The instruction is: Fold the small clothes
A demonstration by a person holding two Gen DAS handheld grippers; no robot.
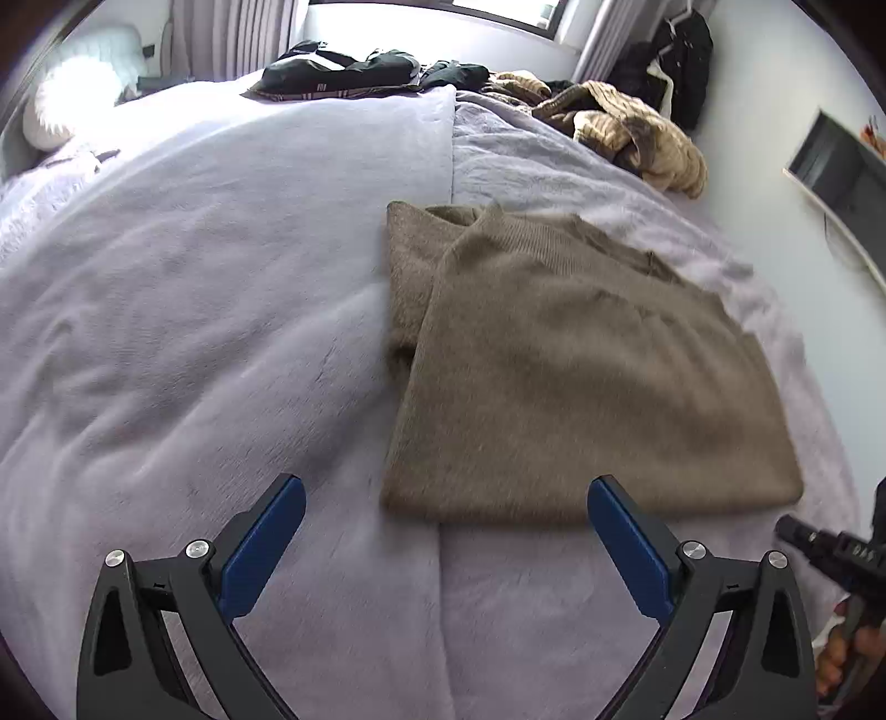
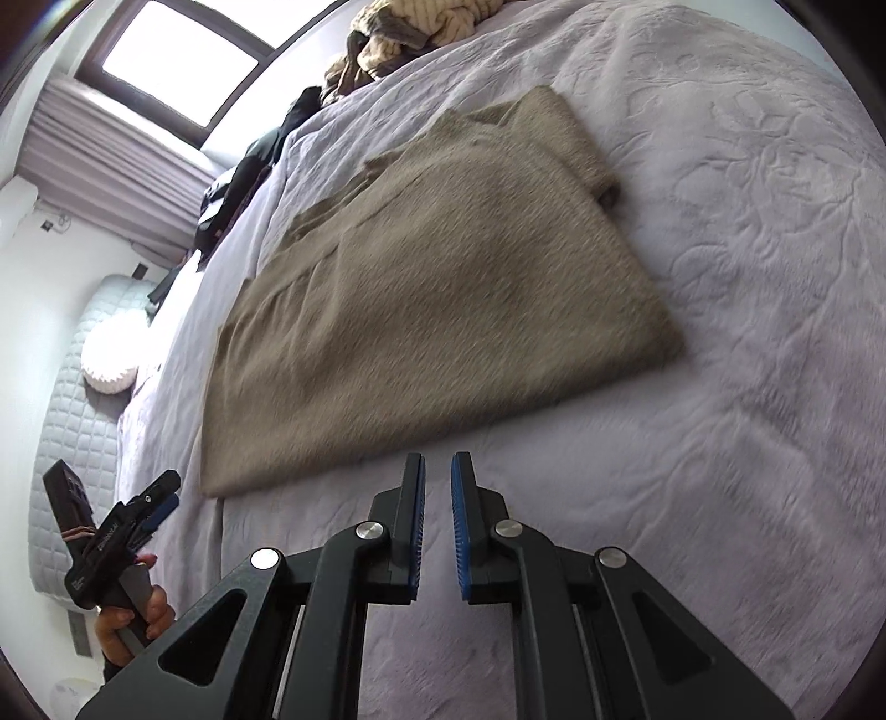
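Note:
A brown knit sweater (image 1: 581, 360) (image 2: 443, 277) lies folded into a flat rectangle on the lilac bed cover (image 1: 194, 304) (image 2: 747, 277), one sleeve tucked along its left side. My left gripper (image 1: 447, 487) hovers just before the sweater's near edge, jaws wide open, nothing between its blue pads. My right gripper (image 2: 438, 462) stands off the sweater's near edge with its pads almost together and nothing between them. In the right wrist view the left gripper (image 2: 155, 498) shows at the lower left, held by a hand (image 2: 133, 615). The right gripper's tip (image 1: 819, 545) shows at the left wrist view's right edge.
A heap of beige knitwear (image 1: 637, 133) (image 2: 421, 27) and dark clothes (image 1: 343, 69) lie along the bed's far end under the window. A white pillow (image 1: 61, 105) sits at the far left. A dark jacket (image 1: 681, 61) hangs on the wall at the right.

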